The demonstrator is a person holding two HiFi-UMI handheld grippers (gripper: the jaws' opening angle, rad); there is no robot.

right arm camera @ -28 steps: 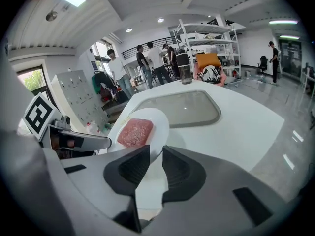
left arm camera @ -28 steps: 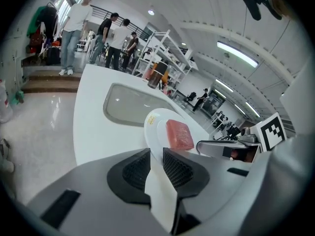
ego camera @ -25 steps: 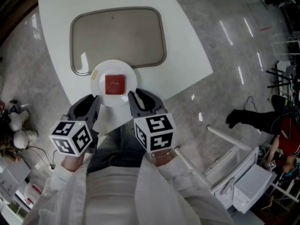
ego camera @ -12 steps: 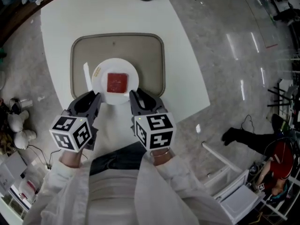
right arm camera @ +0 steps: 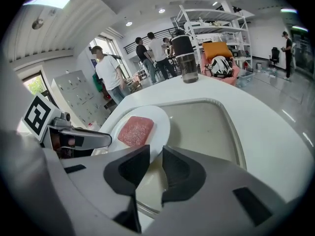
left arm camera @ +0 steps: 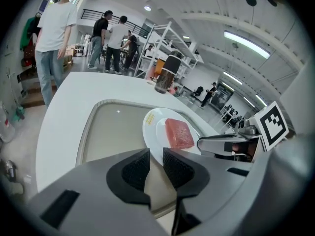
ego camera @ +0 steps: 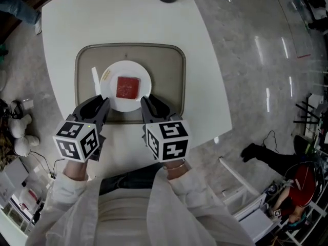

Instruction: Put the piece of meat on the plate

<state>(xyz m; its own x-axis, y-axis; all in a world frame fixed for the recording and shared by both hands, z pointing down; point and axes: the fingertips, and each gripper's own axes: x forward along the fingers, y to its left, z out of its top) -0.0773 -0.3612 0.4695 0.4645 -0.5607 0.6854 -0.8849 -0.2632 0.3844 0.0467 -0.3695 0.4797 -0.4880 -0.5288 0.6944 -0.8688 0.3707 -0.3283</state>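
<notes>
Since a second ago, when it straddled the near rim of the tray (ego camera: 166, 81), the plate (ego camera: 126, 104) has come to lie wholly inside it, towards the left of the tray. The head view shows the piece of meat (ego camera: 127, 86) flat in the plate's middle, as it was then. The left gripper (ego camera: 104, 102) and right gripper (ego camera: 145, 101) have followed it forward over the white tabletop (ego camera: 128, 19). Their tips sit at the plate's near-left and near-right edge, but I cannot tell whether they touch it.

In the left gripper view, the fingers (left arm camera: 135, 168) are drawn nearly together. Only a slit is left between the pads, and only the tray's floor shows through it. The plate and meat lie just beyond, and nothing is held.

The right gripper view shows the same thing: the fingers (right arm camera: 129, 170) are almost closed and empty, with the plate's rim just past them.

The meat looks already placed, so only the plate's position has changed and the task seems essentially done.
</notes>
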